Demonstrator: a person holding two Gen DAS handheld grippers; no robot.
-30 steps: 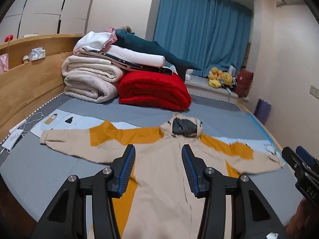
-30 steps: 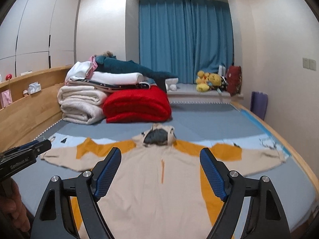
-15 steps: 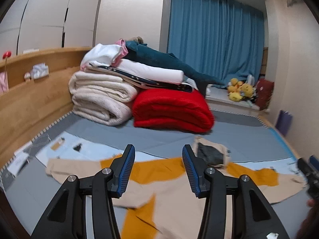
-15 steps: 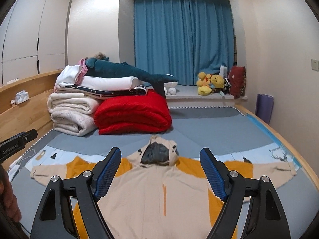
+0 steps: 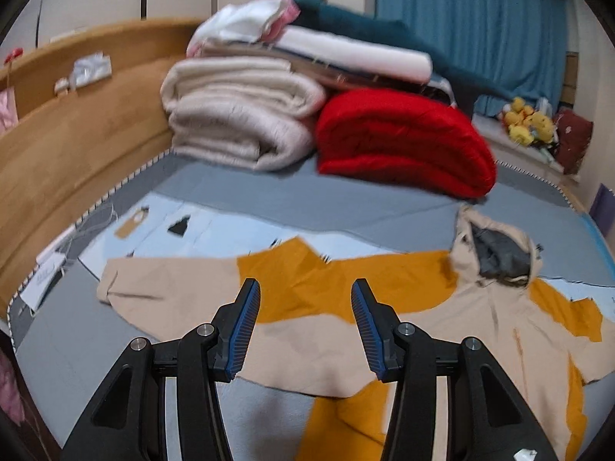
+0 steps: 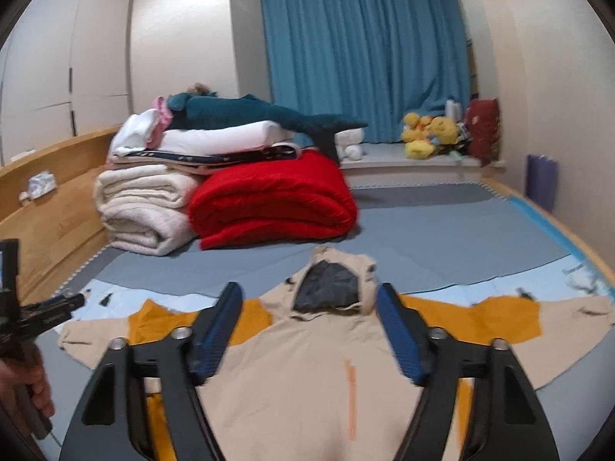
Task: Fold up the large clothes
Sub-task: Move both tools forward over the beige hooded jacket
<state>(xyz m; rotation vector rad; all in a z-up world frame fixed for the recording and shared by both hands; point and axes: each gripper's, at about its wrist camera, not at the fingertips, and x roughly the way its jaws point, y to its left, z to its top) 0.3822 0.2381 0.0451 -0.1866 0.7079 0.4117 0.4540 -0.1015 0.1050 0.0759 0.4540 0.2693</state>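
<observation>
While both tools hovered above the mattress, one garment, a beige-and-orange hooded jacket [image 6: 307, 380], lay flat and face up on the grey bed sheet [image 6: 442, 246], its two sleeves spread to either side and its dark-lined hood [image 6: 330, 288] pointing toward the bedding. Two grippers appeared: the left gripper [image 5: 305, 326] was spread wide with nothing between its blue pads [image 5: 246, 322], above the jacket's one sleeve [image 5: 173, 292]; the right gripper [image 6: 307, 330] was likewise released and empty, framing the hood. At the left edge of the right wrist view, part of the left tool and the hand [image 6: 34, 388] holding it were visible. Behind the hood lay one red quilt [image 6: 273, 199], touching a stack of two cream blankets [image 6: 146, 207] topped with white folded bedding and one teal plush shark [image 6: 265, 115]. Along one side ran a wooden headboard [image 5: 65, 153]; beyond the pile hung a blue curtain [image 6: 365, 50] beside a cluster of yellow plush toys [image 6: 426, 134]. Bare sheet remained between the hood and the quilt and past both cuffs.
</observation>
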